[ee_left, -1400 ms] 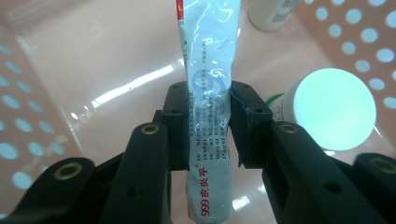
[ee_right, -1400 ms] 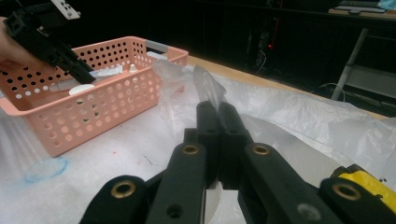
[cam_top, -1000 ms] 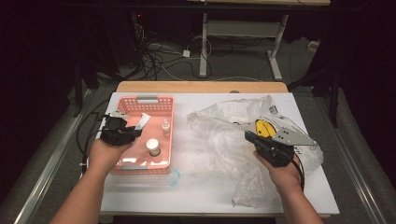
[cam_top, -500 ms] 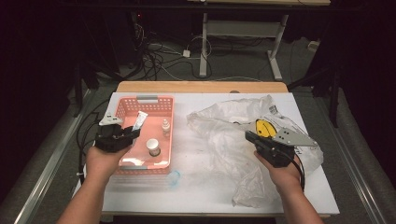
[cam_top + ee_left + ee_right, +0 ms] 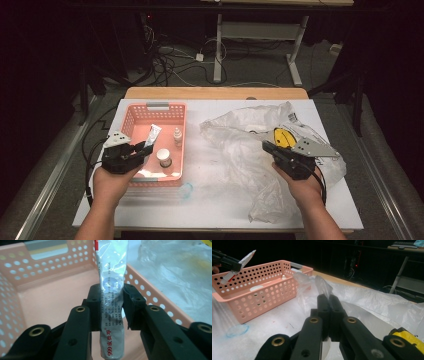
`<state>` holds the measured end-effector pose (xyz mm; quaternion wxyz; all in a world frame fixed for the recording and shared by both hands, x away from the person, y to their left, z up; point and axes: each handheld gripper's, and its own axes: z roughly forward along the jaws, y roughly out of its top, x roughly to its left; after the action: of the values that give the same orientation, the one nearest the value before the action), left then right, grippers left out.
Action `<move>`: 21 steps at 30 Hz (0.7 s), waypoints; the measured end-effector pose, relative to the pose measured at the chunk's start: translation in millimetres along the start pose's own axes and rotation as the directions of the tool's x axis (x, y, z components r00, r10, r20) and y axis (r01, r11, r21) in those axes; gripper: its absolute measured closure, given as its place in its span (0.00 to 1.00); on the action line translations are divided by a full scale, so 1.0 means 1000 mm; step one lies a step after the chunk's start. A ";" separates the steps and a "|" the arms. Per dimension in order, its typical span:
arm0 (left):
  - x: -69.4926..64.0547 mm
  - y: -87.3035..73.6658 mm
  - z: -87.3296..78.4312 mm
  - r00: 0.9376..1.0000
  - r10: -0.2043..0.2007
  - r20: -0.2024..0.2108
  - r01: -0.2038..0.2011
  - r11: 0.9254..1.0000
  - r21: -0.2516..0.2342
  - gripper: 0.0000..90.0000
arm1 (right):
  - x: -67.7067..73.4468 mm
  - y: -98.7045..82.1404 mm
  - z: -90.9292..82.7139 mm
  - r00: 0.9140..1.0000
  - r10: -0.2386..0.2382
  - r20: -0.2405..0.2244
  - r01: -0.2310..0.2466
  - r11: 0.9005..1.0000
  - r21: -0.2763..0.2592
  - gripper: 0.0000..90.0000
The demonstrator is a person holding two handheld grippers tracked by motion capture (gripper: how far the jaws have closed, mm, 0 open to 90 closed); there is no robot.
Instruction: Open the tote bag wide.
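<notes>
While the left gripper point(image 5: 111, 305) pinches a silver tube point(image 5: 112, 290) betw. its pads, tube sits above the pink basket point(image 5: 131, 120), over its near-left part, slanted up. Right gripper point(image 5: 328, 302) is closed tight on a fold of clear plastic bag point(image 5: 322, 286), right side of table point(image 5: 210, 200). In basket: small bottle point(image 5: 177, 136) & a round jar point(image 5: 163, 157).

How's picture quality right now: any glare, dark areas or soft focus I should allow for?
High view: the table is evenly lit, the room behind nearly black. Left gripper view: glare streaks the silver tube held in the left tongs, though its red print reads sharply; the plastic bag beyond is washed out and soft. Right gripper view: right tongs are sharp, the pink basket clear, the background dark.
</notes>
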<state>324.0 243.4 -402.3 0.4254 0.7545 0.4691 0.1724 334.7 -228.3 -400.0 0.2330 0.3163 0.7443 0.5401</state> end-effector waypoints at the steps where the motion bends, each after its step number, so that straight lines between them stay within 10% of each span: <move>1: 0.000 -0.001 -0.001 1.000 -0.002 0.009 0.002 1.000 -0.004 0.76 | 0.000 0.000 0.000 1.000 -0.001 -0.002 0.001 1.000 -0.001 1.00; 21: -0.014 -0.006 -0.004 0.996 -0.003 0.086 0.008 0.999 -0.052 0.76 | 0.002 0.001 0.000 1.000 -0.023 -0.003 0.023 1.000 -0.003 1.00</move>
<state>311.2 234.1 -403.0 0.4653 0.7486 0.4478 0.1506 333.6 -226.2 -399.2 0.2386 0.3066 0.7474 0.5390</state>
